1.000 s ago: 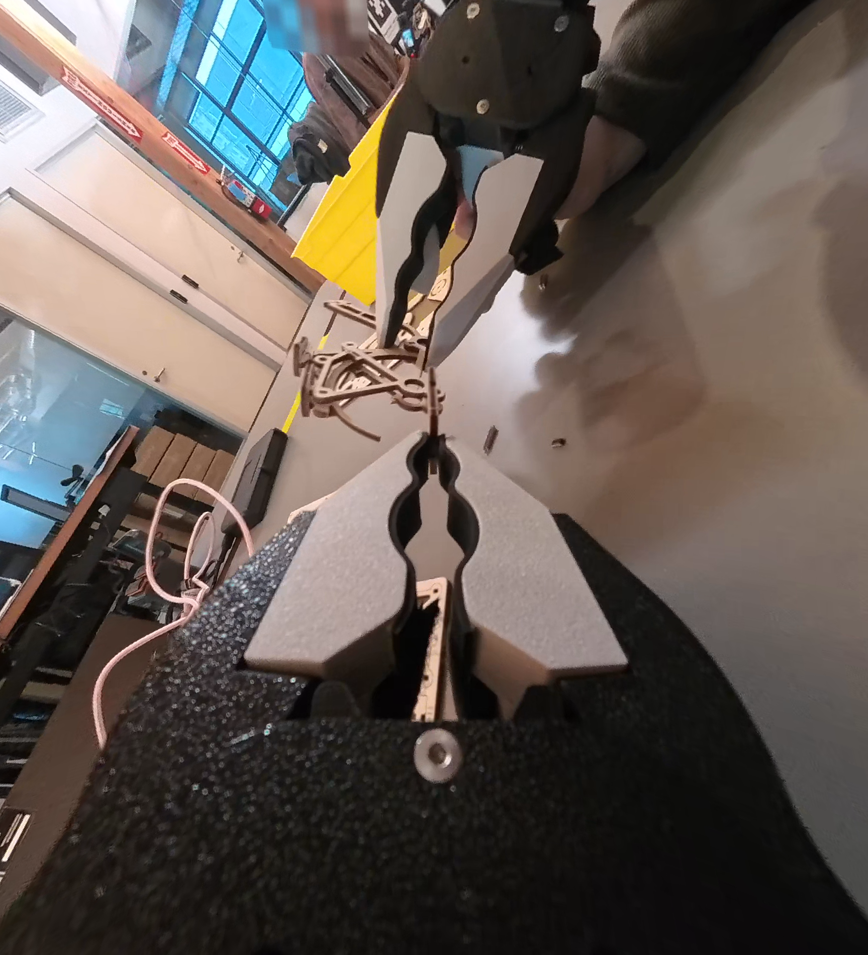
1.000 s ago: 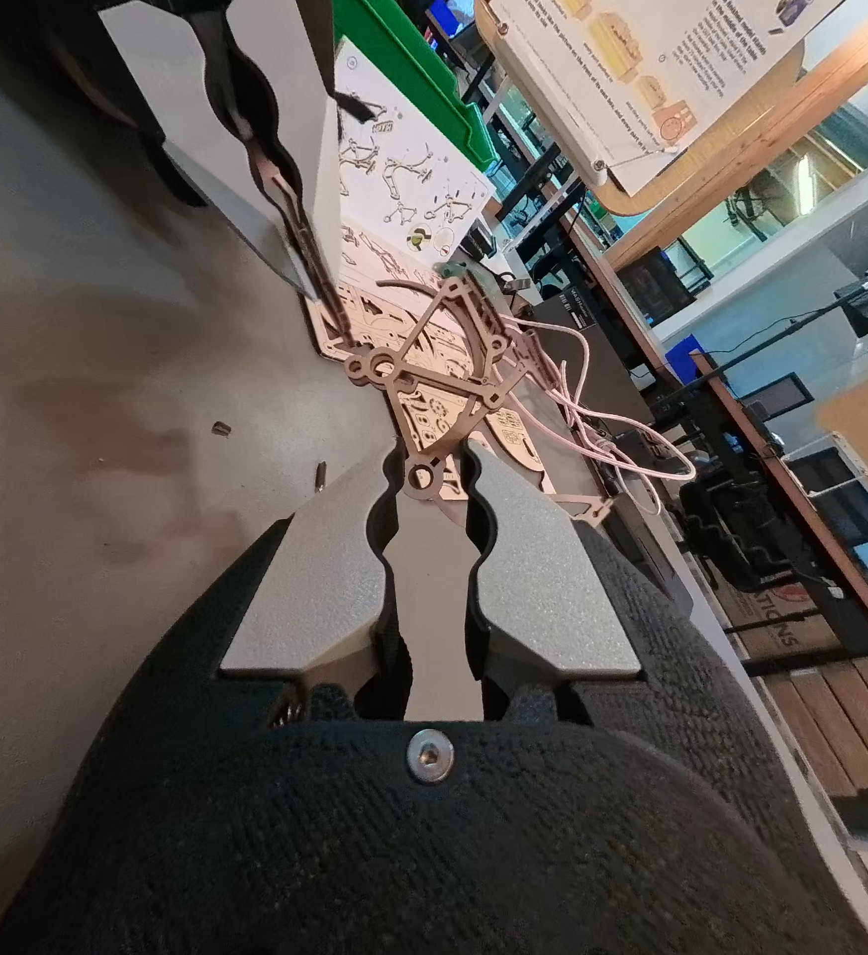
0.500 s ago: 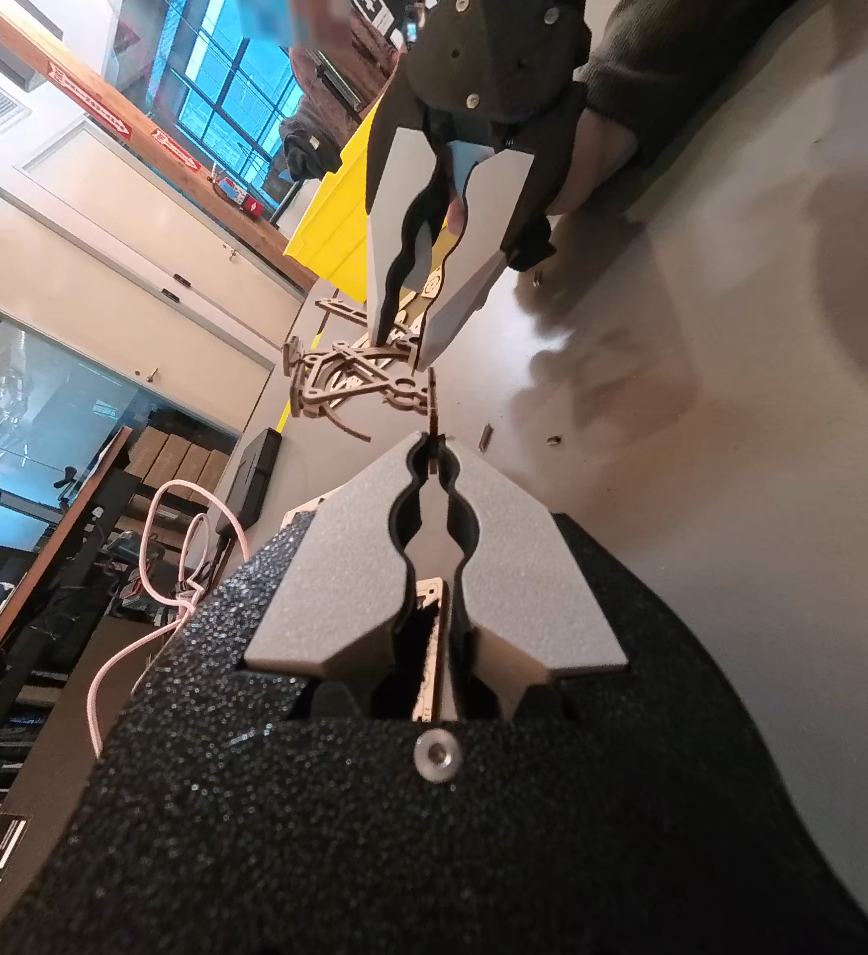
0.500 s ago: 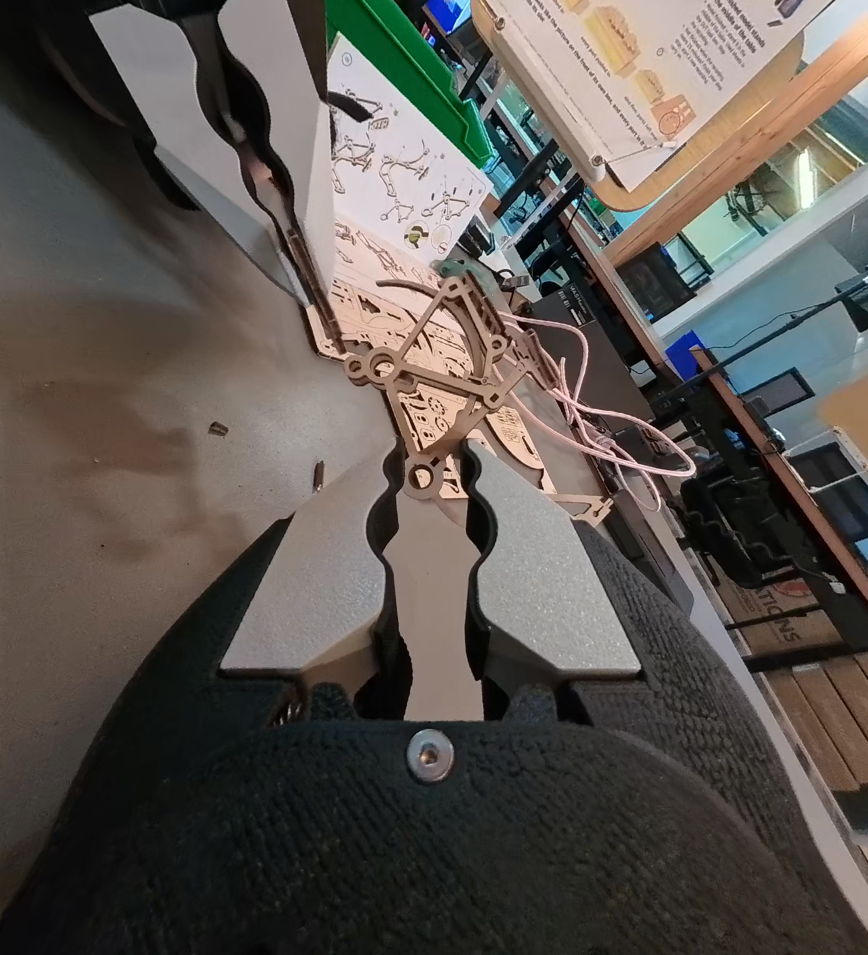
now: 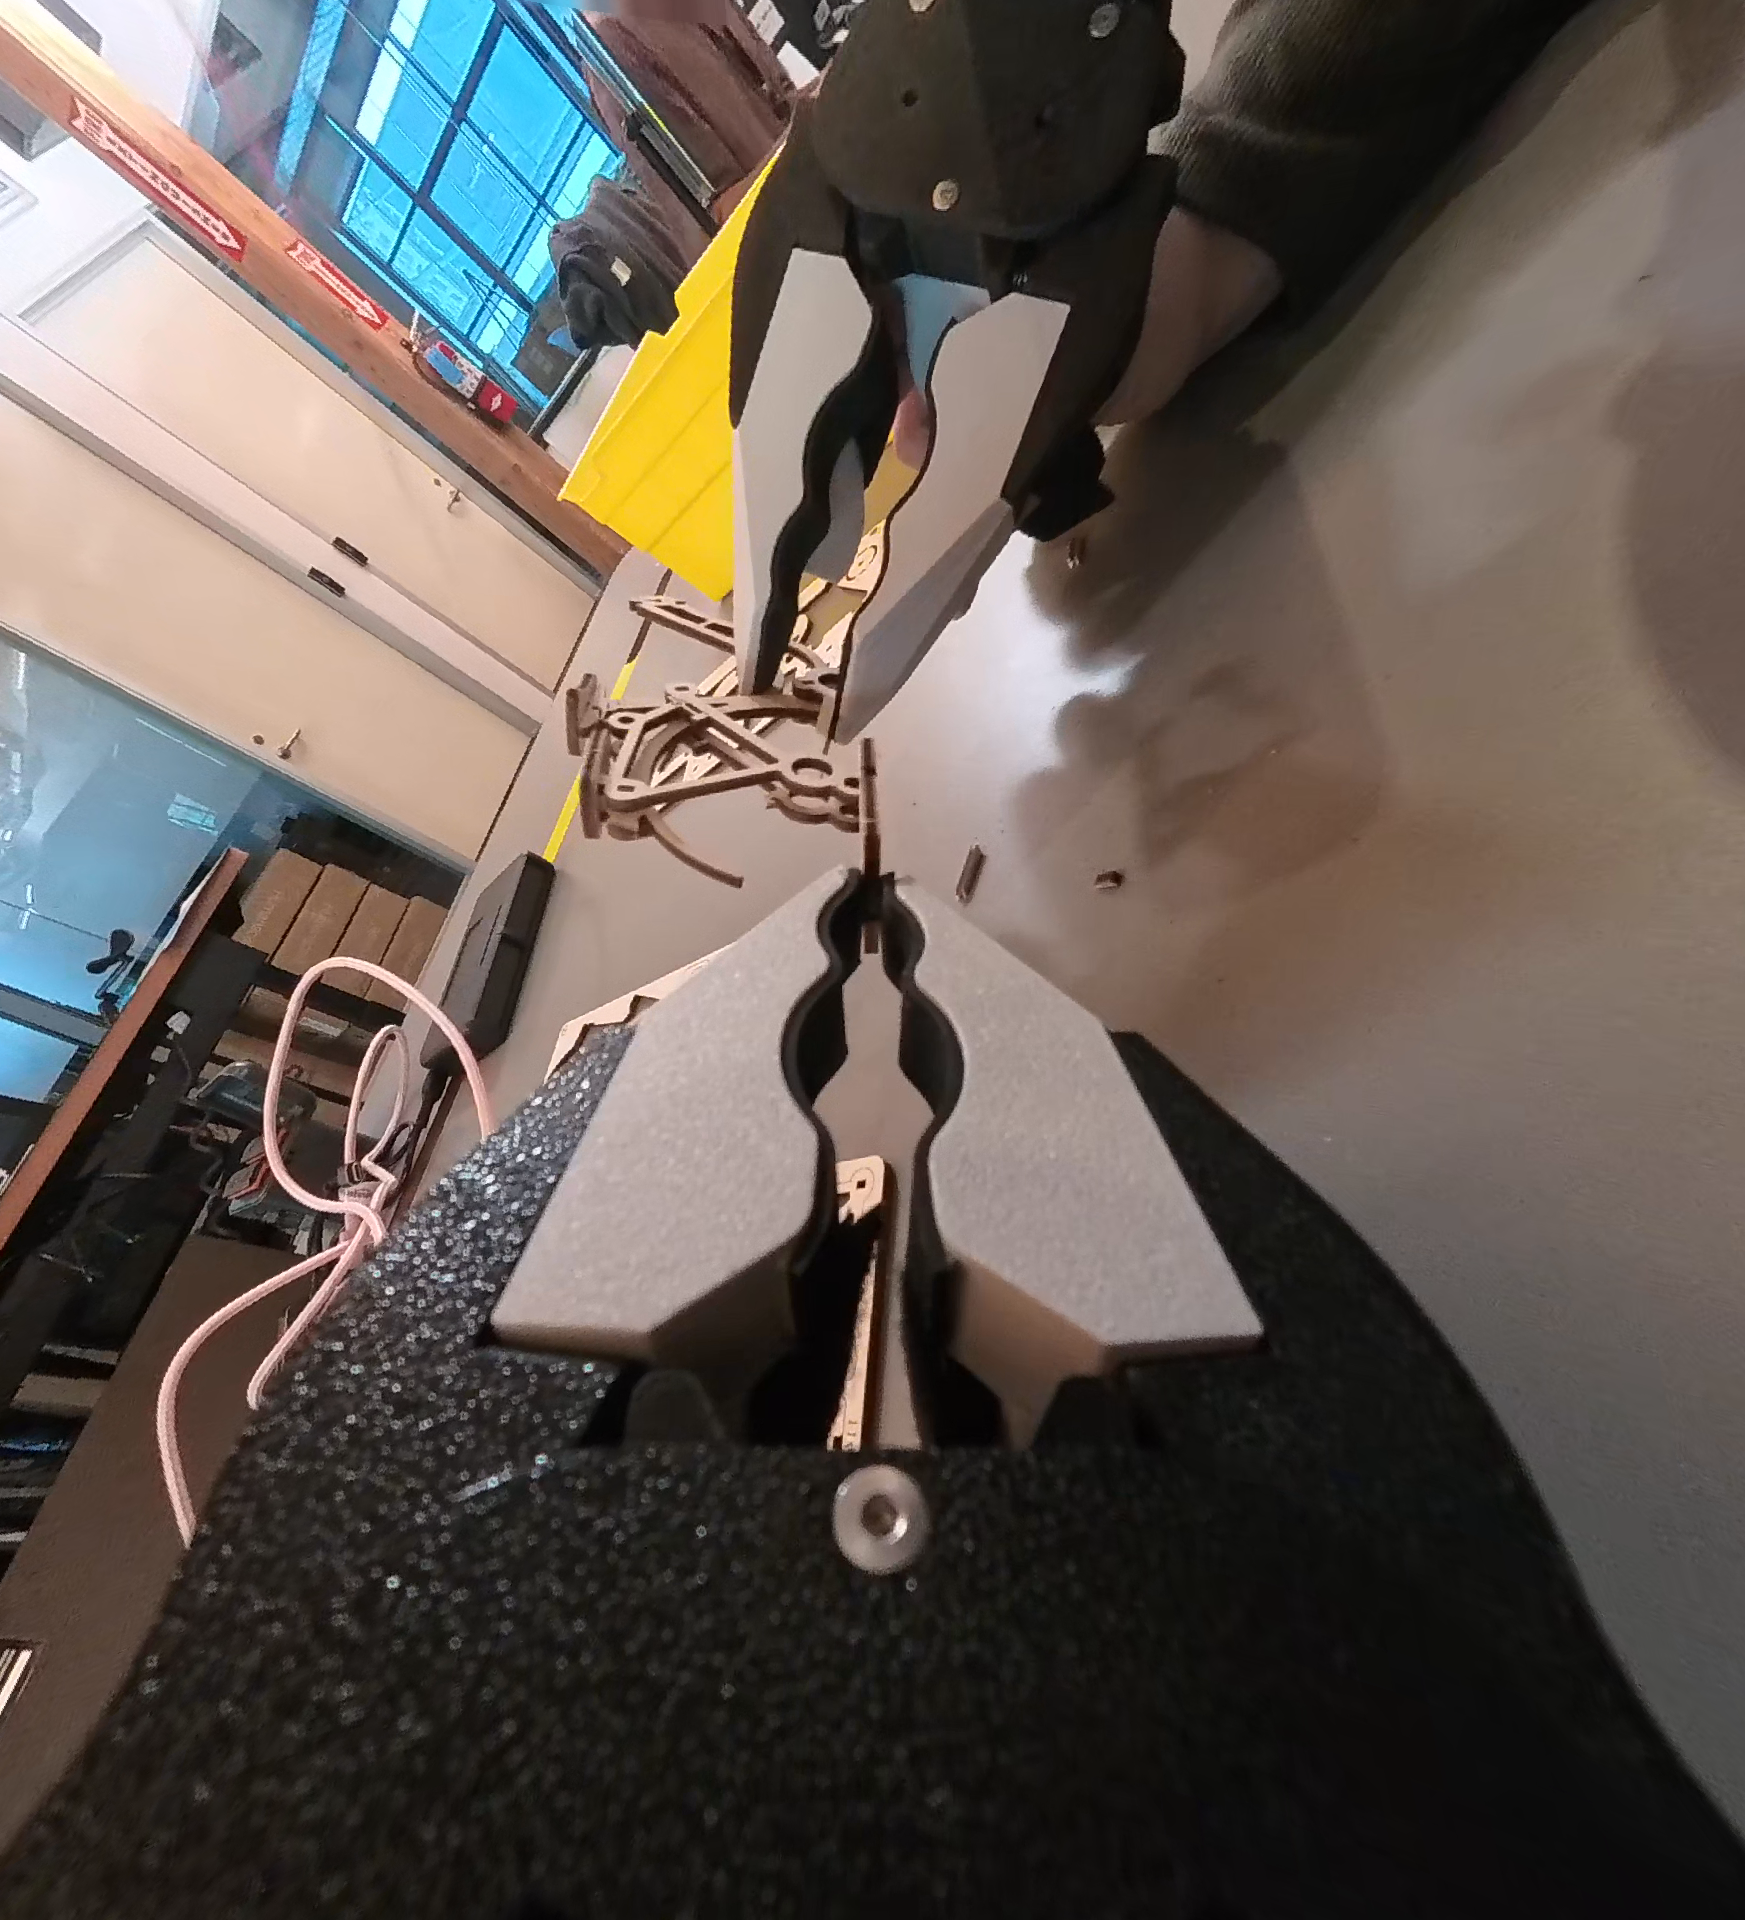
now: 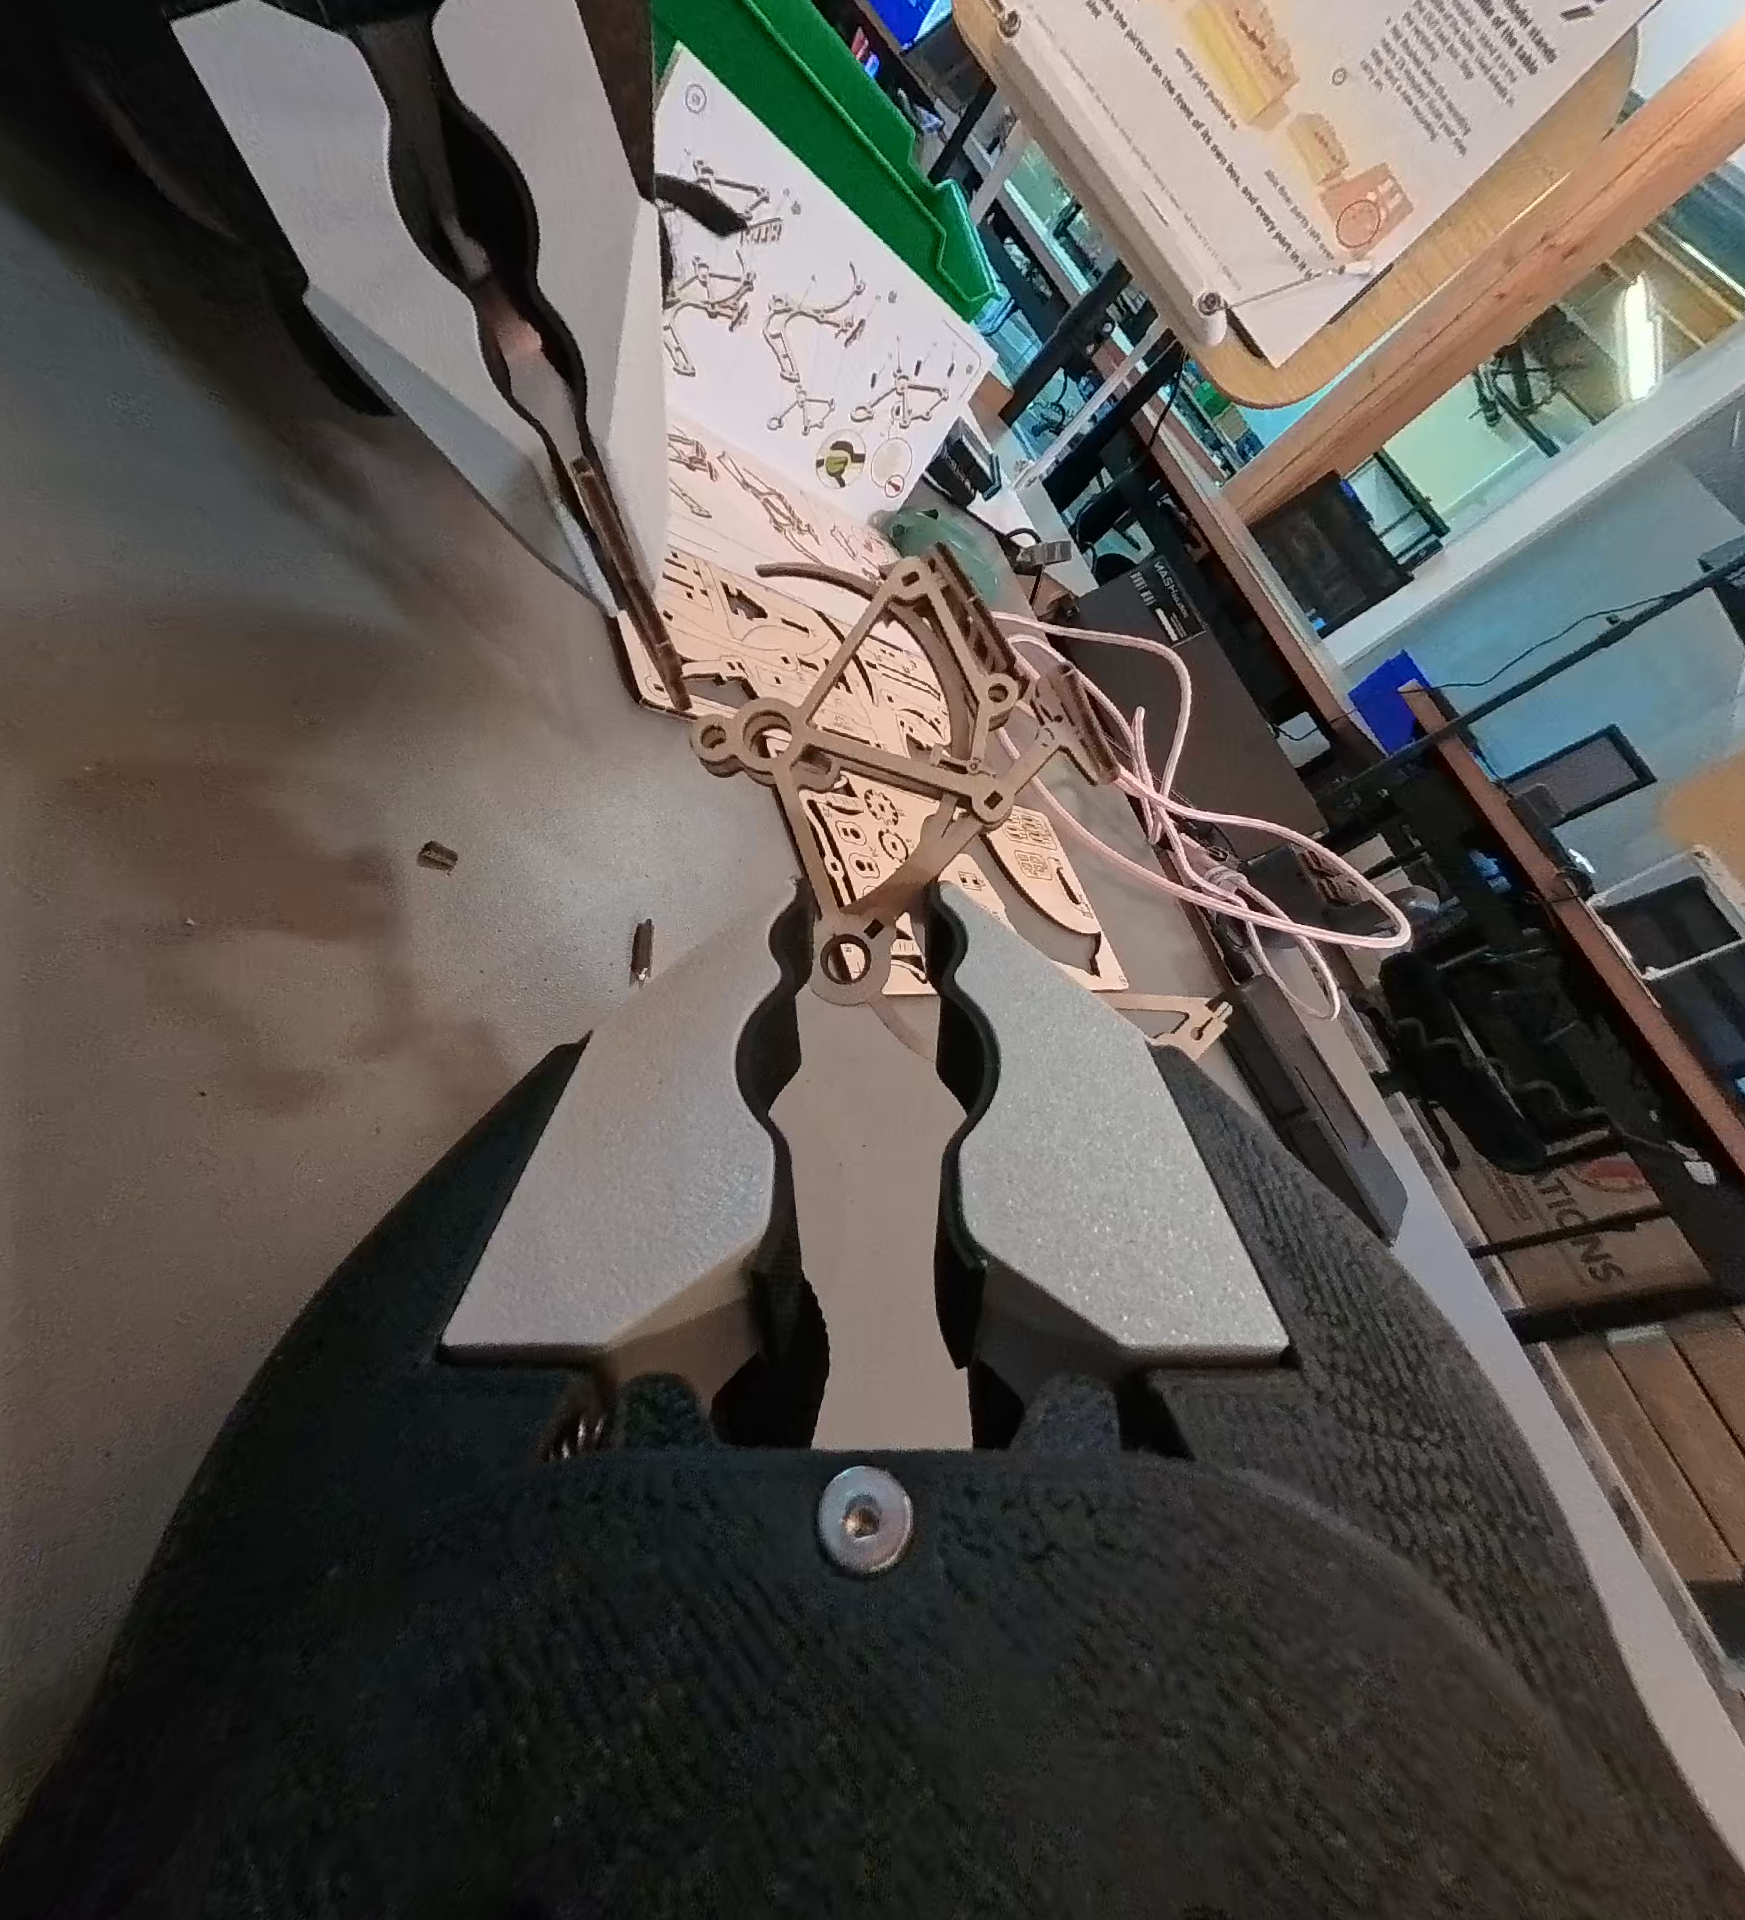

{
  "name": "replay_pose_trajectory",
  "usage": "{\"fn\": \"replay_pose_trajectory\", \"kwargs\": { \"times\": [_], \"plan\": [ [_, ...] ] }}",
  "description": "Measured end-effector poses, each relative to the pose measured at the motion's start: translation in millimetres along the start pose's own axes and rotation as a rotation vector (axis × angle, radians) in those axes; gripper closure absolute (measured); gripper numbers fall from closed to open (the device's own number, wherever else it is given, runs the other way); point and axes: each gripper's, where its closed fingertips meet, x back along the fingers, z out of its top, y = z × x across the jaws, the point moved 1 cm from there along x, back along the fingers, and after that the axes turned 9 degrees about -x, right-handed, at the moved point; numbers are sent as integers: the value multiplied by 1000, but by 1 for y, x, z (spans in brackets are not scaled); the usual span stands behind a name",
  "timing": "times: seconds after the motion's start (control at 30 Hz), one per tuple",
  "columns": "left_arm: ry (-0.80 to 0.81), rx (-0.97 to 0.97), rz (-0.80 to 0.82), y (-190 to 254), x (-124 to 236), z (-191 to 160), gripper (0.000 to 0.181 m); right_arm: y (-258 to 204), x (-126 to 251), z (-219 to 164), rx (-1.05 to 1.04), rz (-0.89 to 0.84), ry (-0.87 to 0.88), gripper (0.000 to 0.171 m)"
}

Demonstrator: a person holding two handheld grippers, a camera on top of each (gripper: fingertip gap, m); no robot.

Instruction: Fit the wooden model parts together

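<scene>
My left gripper is shut on a thin flat wooden strip, seen edge-on and pointing forward. In the right wrist view the left gripper comes in from the upper left with the strip. My right gripper is shut on the ring end of an openwork wooden frame with a curved arc, held above the table. The strip's lower end is close to the frame's double ring, and I cannot tell if they touch. The left wrist view shows the right gripper holding the frame.
A grey table carries flat sheets of wooden parts, a printed instruction sheet, small wooden bits and a pink cord. A green bin and a yellow bin stand at the back. A person's sleeve is behind the right gripper. There is about 7 cm between the tips of the two grippers.
The strip's lower end has come slightly closer to the frame's double ring. Both grippers have kept their hold and shifted only a little.
</scene>
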Motion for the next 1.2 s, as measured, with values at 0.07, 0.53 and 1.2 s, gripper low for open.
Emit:
{"fn": "replay_pose_trajectory", "kwargs": {
  "times": [0.07, 0.53, 1.2],
  "plan": [
    [-2, -3, 1, 0, 0, 0, 181, 0, 0, 0, -2, -1, 0, 152],
    [-98, -342, 71, 4, -1, -1, 181, 0, 1, 2, 2, 0, 9, 152],
    [-104, -342, 67, 5, -2, -1, 181, -1, 0, 2, -1, 7, 10, 152]
  ]
}}
